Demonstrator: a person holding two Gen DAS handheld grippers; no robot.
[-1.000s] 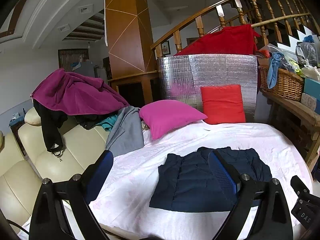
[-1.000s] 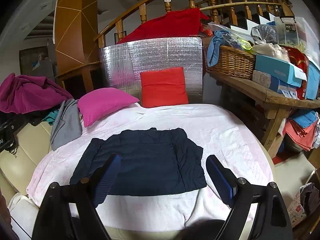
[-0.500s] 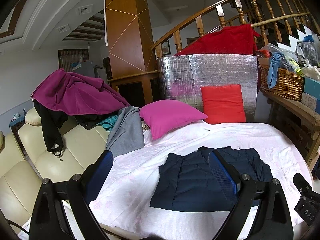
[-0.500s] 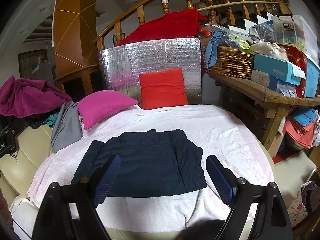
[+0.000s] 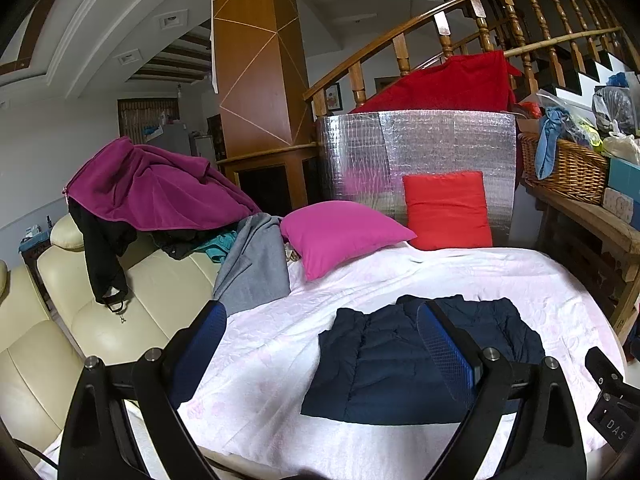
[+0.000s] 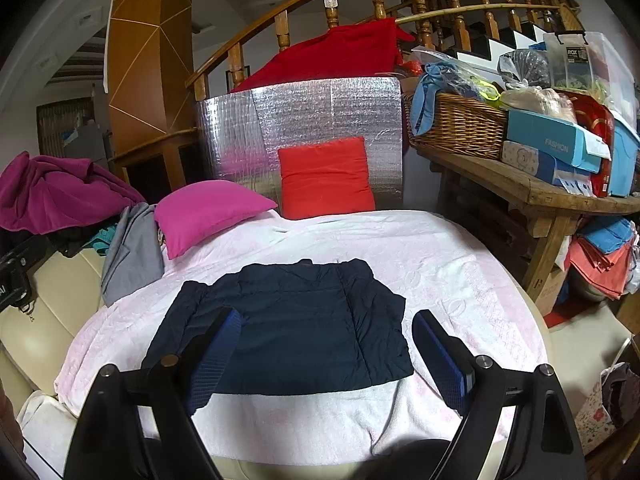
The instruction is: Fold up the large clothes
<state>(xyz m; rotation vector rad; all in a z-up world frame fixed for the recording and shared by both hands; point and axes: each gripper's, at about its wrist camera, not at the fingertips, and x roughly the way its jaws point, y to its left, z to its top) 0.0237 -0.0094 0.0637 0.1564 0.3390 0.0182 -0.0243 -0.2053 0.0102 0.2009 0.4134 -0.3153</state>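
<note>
Navy jacket (image 6: pixel 288 320): folded, flat on pink blanket (image 6: pixel 440 264), frame centre. Left gripper (image 5: pixel 320 340), right gripper (image 6: pixel 326 340): wide, empty.

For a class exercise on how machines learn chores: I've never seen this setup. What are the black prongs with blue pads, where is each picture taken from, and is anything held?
No robot here: a person holds a two-finger gripper in each hand, each with a camera looking along its fingers. One picture comes from the left gripper, the other from the right gripper. Both stand open and hold nothing. Ahead, a navy jacket lies flat, sleeves folded in, on a pink-white cover, with a pink cushion and a red cushion behind it.
</note>
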